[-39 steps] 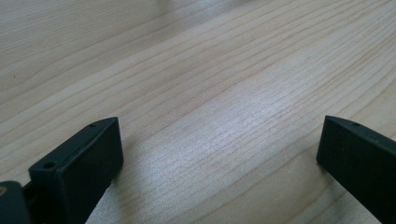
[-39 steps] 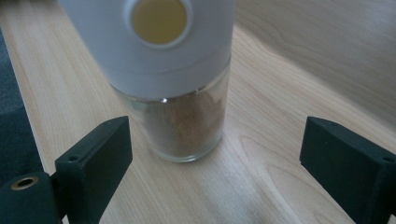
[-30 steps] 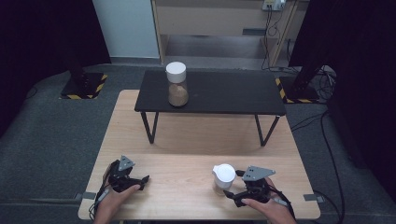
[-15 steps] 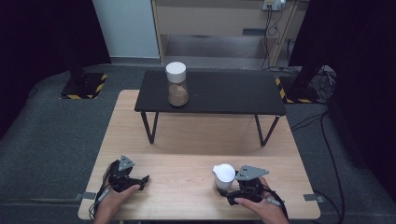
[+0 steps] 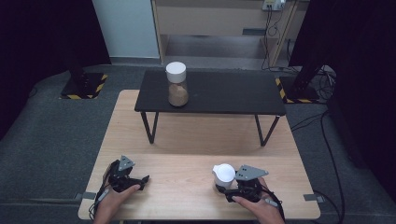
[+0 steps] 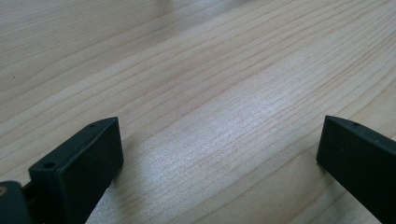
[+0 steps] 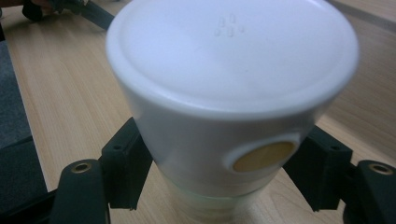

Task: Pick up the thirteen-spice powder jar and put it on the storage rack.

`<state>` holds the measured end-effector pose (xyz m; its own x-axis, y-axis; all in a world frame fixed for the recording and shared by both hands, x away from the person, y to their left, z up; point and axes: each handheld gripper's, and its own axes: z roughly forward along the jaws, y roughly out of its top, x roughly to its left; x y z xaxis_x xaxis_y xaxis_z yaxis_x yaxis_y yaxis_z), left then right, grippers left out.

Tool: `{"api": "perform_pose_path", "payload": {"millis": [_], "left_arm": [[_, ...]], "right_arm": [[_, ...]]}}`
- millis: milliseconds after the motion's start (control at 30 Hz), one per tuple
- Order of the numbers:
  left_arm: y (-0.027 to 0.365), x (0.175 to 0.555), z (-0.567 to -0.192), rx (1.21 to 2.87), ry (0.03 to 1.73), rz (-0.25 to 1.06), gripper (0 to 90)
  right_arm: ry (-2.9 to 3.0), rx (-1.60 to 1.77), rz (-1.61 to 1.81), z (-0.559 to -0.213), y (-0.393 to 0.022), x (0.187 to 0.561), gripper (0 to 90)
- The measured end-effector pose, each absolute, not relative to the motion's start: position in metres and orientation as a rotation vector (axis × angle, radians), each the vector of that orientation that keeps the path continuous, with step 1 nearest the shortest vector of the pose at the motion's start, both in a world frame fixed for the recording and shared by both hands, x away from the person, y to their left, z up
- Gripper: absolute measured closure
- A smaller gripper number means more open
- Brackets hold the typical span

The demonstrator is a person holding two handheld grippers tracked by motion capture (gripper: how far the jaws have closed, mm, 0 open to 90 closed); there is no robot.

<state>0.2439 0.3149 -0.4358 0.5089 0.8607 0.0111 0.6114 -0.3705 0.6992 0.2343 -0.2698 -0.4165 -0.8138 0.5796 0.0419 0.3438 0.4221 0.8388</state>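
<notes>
The right gripper squeezes the white-lidded jar near the table's right front. It looks grabbed but not lifted yet. The left gripper rests wide apart, empty.

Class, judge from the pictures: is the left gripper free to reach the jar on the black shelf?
Probably yes. The left gripper is open and holds nothing, and bare table lies between it and the jar, which stands alone on the raised shelf.
</notes>
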Motion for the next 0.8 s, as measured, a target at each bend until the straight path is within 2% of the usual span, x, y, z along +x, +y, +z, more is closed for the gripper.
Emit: {"api": "perform_pose_path", "payload": {"millis": [800], "left_arm": [[0.316, 0.245, -0.436, 2.114, 1.191, 0.501, 0.0]], "right_arm": [[2.391, 0.828, 1.314, -0.405, -0.284, 0.23, 31.2]]}}
